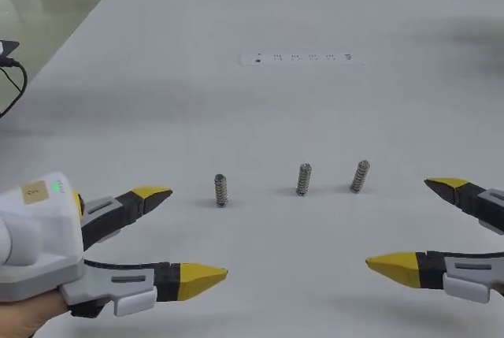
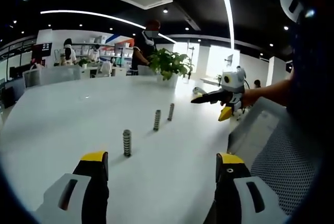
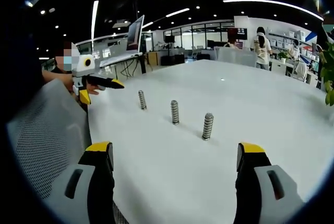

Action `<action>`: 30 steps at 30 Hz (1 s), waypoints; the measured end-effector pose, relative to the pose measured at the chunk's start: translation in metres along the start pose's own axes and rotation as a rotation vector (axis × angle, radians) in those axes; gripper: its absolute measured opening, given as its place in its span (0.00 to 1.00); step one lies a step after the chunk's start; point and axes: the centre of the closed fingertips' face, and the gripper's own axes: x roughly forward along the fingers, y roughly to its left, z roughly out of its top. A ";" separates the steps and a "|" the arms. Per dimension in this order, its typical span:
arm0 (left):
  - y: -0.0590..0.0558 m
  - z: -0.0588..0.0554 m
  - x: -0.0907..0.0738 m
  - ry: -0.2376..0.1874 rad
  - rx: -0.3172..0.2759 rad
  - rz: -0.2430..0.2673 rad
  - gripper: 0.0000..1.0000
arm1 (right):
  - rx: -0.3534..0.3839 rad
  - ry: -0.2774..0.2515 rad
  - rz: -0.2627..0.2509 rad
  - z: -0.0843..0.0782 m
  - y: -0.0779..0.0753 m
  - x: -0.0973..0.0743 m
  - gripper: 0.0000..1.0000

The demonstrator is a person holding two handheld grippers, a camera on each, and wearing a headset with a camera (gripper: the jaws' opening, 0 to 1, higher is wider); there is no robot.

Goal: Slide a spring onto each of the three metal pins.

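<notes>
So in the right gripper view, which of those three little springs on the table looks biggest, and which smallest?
Largest: the nearest spring.
Next: the middle spring.
Smallest: the farthest spring.
This may only reflect nearness to the camera. Their real sizes could well match.

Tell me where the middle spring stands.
In the head view the middle spring stands on the white table, between the left spring and the right spring.

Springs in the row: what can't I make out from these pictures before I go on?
Pins: in all three views the coils of the springs hide whether a pin stands inside.
Right hand-held gripper: in the head view the right edge cuts off its body.
White strip: head view, markings too small and blurred.
</notes>
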 end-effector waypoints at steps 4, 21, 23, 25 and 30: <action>0.004 -0.003 0.000 0.005 -0.004 0.007 0.84 | 0.007 -0.002 -0.002 -0.001 -0.002 0.003 0.99; 0.005 -0.010 0.005 0.010 -0.038 0.009 0.94 | 0.013 -0.007 -0.008 0.004 -0.006 0.008 0.99; 0.006 -0.011 0.005 0.013 -0.043 0.012 0.95 | 0.008 -0.001 -0.007 0.003 -0.005 0.009 0.99; 0.007 -0.011 0.005 0.016 -0.051 0.010 0.96 | 0.011 0.002 -0.003 0.002 -0.004 0.009 0.99; 0.009 -0.010 0.008 0.017 -0.055 0.008 0.97 | 0.012 0.001 -0.003 0.003 -0.005 0.009 0.99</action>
